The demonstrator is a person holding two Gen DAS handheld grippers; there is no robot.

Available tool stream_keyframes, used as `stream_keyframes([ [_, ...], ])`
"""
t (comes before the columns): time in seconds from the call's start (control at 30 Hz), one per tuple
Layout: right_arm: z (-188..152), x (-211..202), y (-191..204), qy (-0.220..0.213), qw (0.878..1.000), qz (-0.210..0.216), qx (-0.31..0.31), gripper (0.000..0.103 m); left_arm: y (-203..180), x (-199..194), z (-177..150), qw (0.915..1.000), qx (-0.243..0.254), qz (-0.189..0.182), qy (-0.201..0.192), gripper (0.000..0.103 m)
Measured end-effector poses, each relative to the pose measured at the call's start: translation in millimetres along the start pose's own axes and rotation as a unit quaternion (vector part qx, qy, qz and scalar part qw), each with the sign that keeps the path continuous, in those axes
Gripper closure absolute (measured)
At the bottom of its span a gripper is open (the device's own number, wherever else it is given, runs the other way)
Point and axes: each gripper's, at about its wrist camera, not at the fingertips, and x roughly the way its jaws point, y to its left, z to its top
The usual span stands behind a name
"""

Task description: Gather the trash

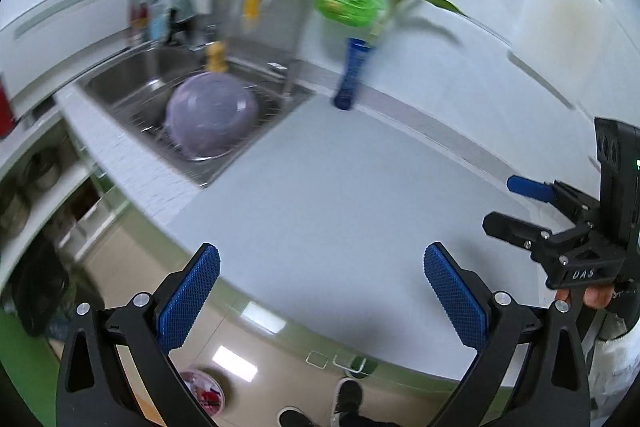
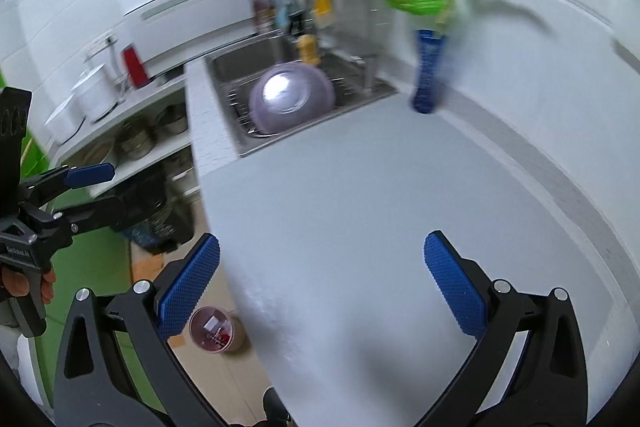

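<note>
My left gripper (image 1: 322, 291) is open and empty above the front edge of the grey counter (image 1: 360, 187). My right gripper (image 2: 322, 287) is open and empty over the same counter (image 2: 380, 207). The right gripper also shows in the left wrist view (image 1: 508, 203) at the right, open. The left gripper shows in the right wrist view (image 2: 96, 191) at the left, open. A round bin with reddish contents stands on the floor below the counter edge (image 2: 212, 329), also seen in the left wrist view (image 1: 204, 391). No loose trash shows on the counter.
A steel sink (image 1: 132, 75) holds an upturned purple bowl (image 1: 210, 115). A blue vase with a plant (image 1: 350, 73) stands at the wall. A green basket (image 1: 346, 3) hangs above. Shelves with pots (image 2: 136, 139) lie left of the counter. Shoes (image 1: 348, 393) show on the floor.
</note>
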Motion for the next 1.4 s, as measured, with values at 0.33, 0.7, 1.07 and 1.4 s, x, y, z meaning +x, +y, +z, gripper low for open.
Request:
stream_keyframes([
  [0.33, -9, -40, -44, -0.021, 0.999, -0.028, 0.025, 0.003, -56, 12, 12, 0.998, 0.061, -0.005, 0.014, 0.005],
  [0.7, -6, -56, -66, -0.033, 0.999, -0.03, 0.029, 0.003, -75, 20, 30, 0.9983, 0.058, 0.006, 0.002, 0.005],
  [1.07, -6, -55, -69, -0.029, 0.999, -0.025, 0.022, 0.003, -81, 31, 28, 0.9984, 0.045, 0.025, 0.026, 0.005],
  [1.4, -7, -56, -74, -0.029, 0.999, -0.017, 0.022, 0.003, -87, 25, 22, 0.9979, 0.045, 0.046, 0.005, 0.005],
])
